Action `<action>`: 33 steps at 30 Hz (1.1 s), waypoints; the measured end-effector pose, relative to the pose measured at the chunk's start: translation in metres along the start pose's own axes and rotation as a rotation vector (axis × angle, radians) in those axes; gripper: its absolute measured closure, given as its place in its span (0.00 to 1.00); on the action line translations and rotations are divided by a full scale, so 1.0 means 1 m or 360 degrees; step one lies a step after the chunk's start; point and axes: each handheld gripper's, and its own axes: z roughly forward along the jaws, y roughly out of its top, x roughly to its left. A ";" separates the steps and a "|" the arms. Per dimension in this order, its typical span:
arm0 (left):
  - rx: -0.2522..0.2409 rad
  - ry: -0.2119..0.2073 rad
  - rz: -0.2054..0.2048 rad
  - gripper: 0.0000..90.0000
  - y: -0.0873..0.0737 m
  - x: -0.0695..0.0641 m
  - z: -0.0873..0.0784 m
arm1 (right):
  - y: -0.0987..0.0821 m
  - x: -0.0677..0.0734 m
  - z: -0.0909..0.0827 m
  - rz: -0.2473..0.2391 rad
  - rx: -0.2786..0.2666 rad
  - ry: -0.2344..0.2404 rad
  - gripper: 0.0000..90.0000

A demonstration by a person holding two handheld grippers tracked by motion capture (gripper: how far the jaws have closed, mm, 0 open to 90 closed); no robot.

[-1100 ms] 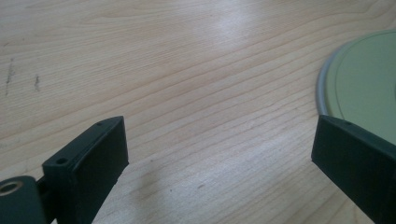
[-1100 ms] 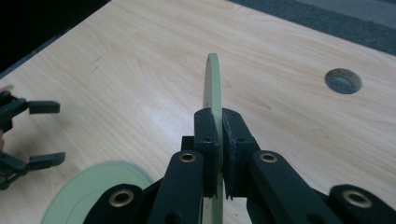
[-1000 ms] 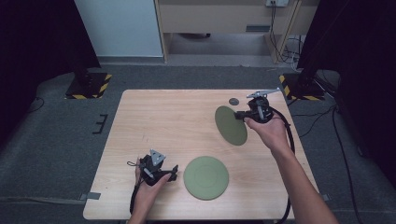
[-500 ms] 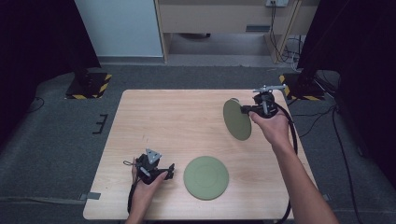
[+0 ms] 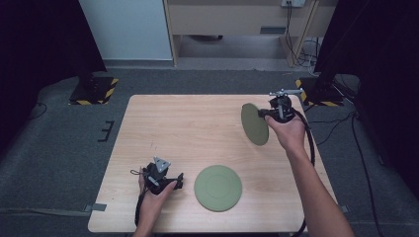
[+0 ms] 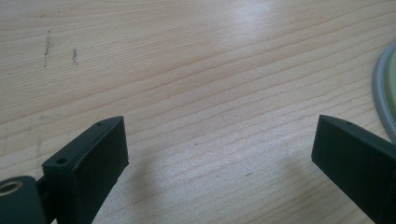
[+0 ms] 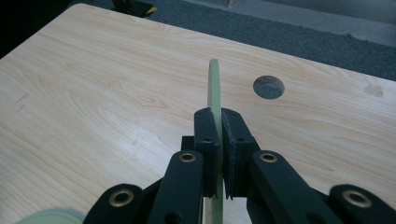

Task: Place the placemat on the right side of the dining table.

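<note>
Two green plates are in play. One plate (image 5: 218, 187) lies flat near the table's front edge; its pale rim (image 6: 385, 93) shows at the right of the left gripper view. The other plate (image 5: 254, 124) is lifted off the table and tilted nearly on edge, and my right gripper (image 5: 269, 114) is shut on its rim at the right side of the table. In the right gripper view that plate (image 7: 214, 88) stands edge-on between the closed jaws of the right gripper (image 7: 219, 128). My left gripper (image 5: 179, 179) rests low at the front left, open, nothing between its jaws (image 6: 219, 140).
The wooden table (image 5: 183, 128) has a round hole (image 7: 268, 87) near its far right corner. Grey floor surrounds it, with yellow-black striped bases (image 5: 94, 89) at the back left and right. Cables (image 5: 311, 143) trail off the right side.
The right gripper has raised the plate and tipped it from leaning flat toward standing on edge, moving slightly back. The left gripper has stayed about where it was.
</note>
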 end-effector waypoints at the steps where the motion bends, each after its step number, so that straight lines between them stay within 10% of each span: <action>1: -0.0002 0.0003 -0.0006 0.04 0.000 0.001 0.000 | 0.000 -0.001 0.001 -0.0001 -0.0001 -0.0008 0.96; 33: 0.0042 0.0061 -0.0055 0.04 -0.003 0.010 0.005 | -0.006 -0.025 0.032 0.0078 -0.0057 -0.0129 0.96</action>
